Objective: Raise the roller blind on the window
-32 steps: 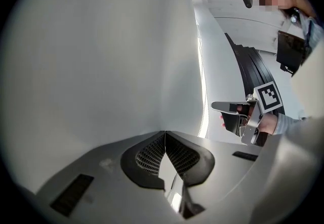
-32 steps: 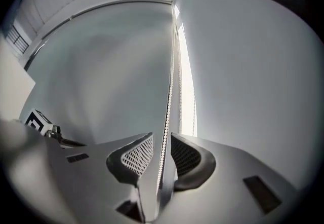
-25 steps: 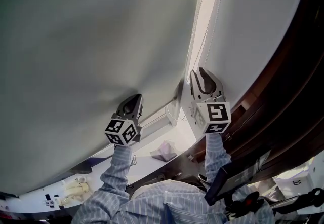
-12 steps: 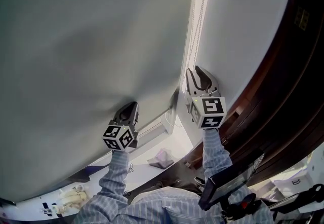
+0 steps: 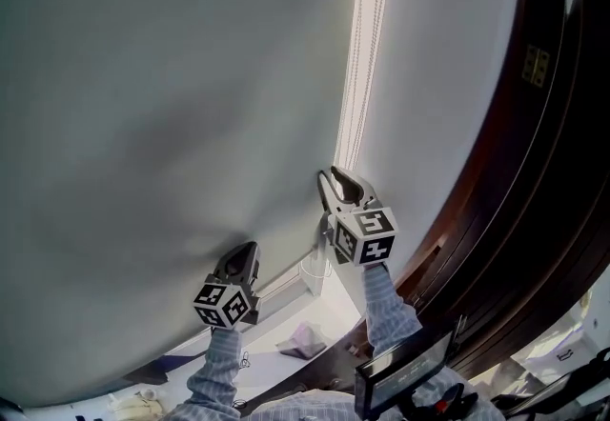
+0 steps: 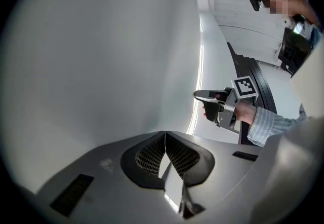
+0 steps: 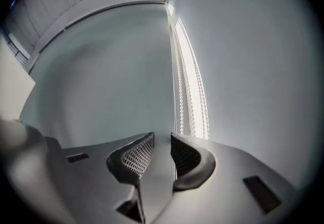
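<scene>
So, the big grey roller blind point(image 5: 172, 105) is down & covers most of the window. The L gripper point(image 5: 248, 252) points at it low down. Its fingers are pressed together, tips right against the cloth, which puckers there. Can't tell if any cloth is nipped. The R gripper point(image 5: 341, 179) sits a bit higher, just beside the bright gap btw this blind & a 2nd blind point(image 5: 448, 76). Its fingers are spread w/ nothing squeezed. White bead chains point(image 5: 355, 114) hang down the gap, v. near its tips. A dark wood frame point(image 5: 543, 124) is at the far right. Both arms have striped sleeves point(image 5: 383, 307).
</scene>
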The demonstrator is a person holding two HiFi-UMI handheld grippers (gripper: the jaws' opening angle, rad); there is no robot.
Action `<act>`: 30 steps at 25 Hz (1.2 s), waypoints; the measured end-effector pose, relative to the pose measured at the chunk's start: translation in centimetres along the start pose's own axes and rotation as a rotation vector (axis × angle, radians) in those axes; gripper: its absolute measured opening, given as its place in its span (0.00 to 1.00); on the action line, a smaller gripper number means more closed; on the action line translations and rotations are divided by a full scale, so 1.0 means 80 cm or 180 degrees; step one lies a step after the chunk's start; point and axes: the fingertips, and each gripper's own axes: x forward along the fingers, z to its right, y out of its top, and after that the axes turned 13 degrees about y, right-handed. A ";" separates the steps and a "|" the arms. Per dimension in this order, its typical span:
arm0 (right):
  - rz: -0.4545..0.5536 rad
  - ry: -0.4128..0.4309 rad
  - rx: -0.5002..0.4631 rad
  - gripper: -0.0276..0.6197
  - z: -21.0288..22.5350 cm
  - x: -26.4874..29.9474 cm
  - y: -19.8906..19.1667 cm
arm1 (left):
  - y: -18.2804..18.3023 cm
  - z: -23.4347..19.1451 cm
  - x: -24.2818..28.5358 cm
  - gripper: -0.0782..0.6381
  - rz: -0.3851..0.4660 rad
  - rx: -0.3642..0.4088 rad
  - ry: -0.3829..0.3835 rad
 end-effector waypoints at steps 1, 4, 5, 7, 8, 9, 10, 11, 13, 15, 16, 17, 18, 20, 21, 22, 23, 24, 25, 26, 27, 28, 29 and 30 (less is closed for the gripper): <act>-0.0011 0.0055 0.0069 0.18 -0.004 0.003 -0.004 | 0.003 0.005 -0.003 0.12 0.0011 -0.0023 -0.0034; -0.0047 0.0015 0.0040 0.18 -0.008 0.005 -0.005 | 0.019 0.022 -0.006 0.12 0.0081 -0.0009 -0.0135; -0.0033 -0.0039 -0.0025 0.18 -0.007 0.002 0.000 | 0.026 0.028 -0.005 0.12 0.0115 0.0008 -0.0164; 0.0050 -0.0161 -0.0162 0.18 -0.002 -0.006 0.016 | 0.037 0.034 0.001 0.12 0.0174 0.0047 -0.0189; 0.0099 -0.0220 -0.0220 0.18 0.002 -0.010 0.026 | 0.041 0.034 0.005 0.12 0.0197 0.0066 -0.0171; 0.0138 -0.0273 -0.0272 0.18 0.007 -0.014 0.036 | 0.045 0.031 0.008 0.12 0.0216 0.0083 -0.0130; 0.0163 -0.0321 -0.0328 0.18 0.010 -0.017 0.045 | 0.048 0.026 0.011 0.12 0.0232 0.0092 -0.0070; 0.0178 -0.0367 -0.0390 0.18 0.013 -0.020 0.054 | 0.050 0.020 0.012 0.12 0.0246 0.0088 -0.0005; 0.0215 -0.0437 -0.0487 0.18 0.014 -0.027 0.068 | 0.053 0.007 0.011 0.12 0.0270 0.0045 0.0098; 0.0273 -0.0475 -0.0542 0.18 0.013 -0.034 0.079 | 0.054 -0.001 0.010 0.12 0.0292 -0.0002 0.0149; 0.0298 -0.0500 -0.0591 0.18 0.012 -0.038 0.086 | 0.055 -0.004 0.011 0.12 0.0301 -0.0013 0.0161; 0.0317 -0.0534 -0.0664 0.18 0.011 -0.041 0.092 | 0.055 -0.006 0.012 0.12 0.0307 -0.0016 0.0170; 0.0325 -0.0567 -0.0746 0.18 0.009 -0.044 0.098 | 0.055 -0.007 0.014 0.12 0.0311 -0.0013 0.0177; 0.0299 -0.0592 -0.0849 0.18 0.008 -0.043 0.105 | 0.054 -0.009 0.017 0.12 0.0314 0.0011 0.0183; 0.0272 -0.0579 -0.0855 0.18 0.009 -0.039 0.105 | 0.054 -0.010 0.019 0.12 0.0314 0.0034 0.0181; 0.0244 -0.0562 -0.0850 0.18 0.010 -0.035 0.104 | 0.053 -0.010 0.020 0.12 0.0313 0.0062 0.0178; 0.0226 -0.0559 -0.0864 0.18 0.010 -0.032 0.103 | 0.052 -0.011 0.022 0.12 0.0311 0.0090 0.0175; 0.0225 -0.0581 -0.0914 0.18 0.009 -0.031 0.105 | 0.051 -0.012 0.022 0.12 0.0307 0.0114 0.0174; 0.0246 -0.0632 -0.0996 0.18 0.006 -0.034 0.109 | 0.050 -0.014 0.021 0.12 0.0304 0.0129 0.0174; 0.0283 -0.0707 -0.1084 0.18 0.003 -0.040 0.115 | 0.049 -0.016 0.020 0.12 0.0301 0.0133 0.0173; 0.0322 -0.0794 -0.1149 0.18 0.000 -0.047 0.122 | 0.048 -0.019 0.018 0.12 0.0300 0.0128 0.0170; 0.0351 -0.0868 -0.1172 0.18 0.000 -0.052 0.129 | 0.047 -0.022 0.016 0.12 0.0301 0.0120 0.0166; 0.0360 -0.0914 -0.1153 0.18 0.001 -0.054 0.133 | 0.047 -0.024 0.016 0.12 0.0306 0.0114 0.0163; 0.0342 -0.0932 -0.1111 0.18 0.004 -0.052 0.136 | 0.048 -0.025 0.016 0.12 0.0312 0.0110 0.0162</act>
